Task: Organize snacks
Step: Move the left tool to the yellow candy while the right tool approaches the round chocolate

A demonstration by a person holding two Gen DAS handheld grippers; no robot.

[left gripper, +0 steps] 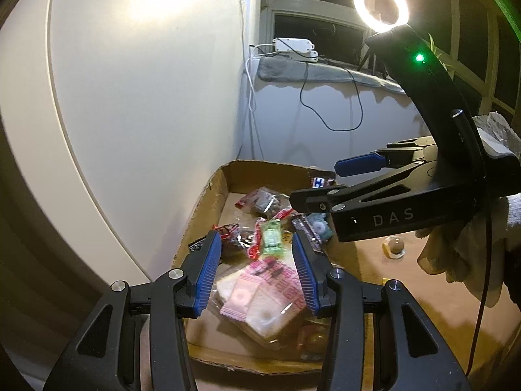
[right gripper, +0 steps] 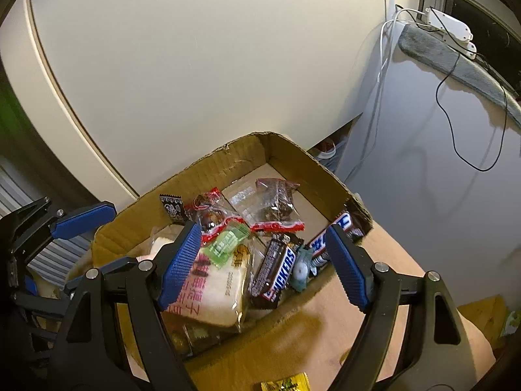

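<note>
Cardboard box of snacks below both; left gripper and right gripper agape, gripping nothing.

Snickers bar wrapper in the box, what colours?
Dark brown with white and blue lettering; the Snickers bar shows best in the right wrist view.

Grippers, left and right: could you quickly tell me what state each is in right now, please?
Left gripper: open, holding nothing, above the cardboard box.
Right gripper: open, holding nothing, over the same box.
</note>
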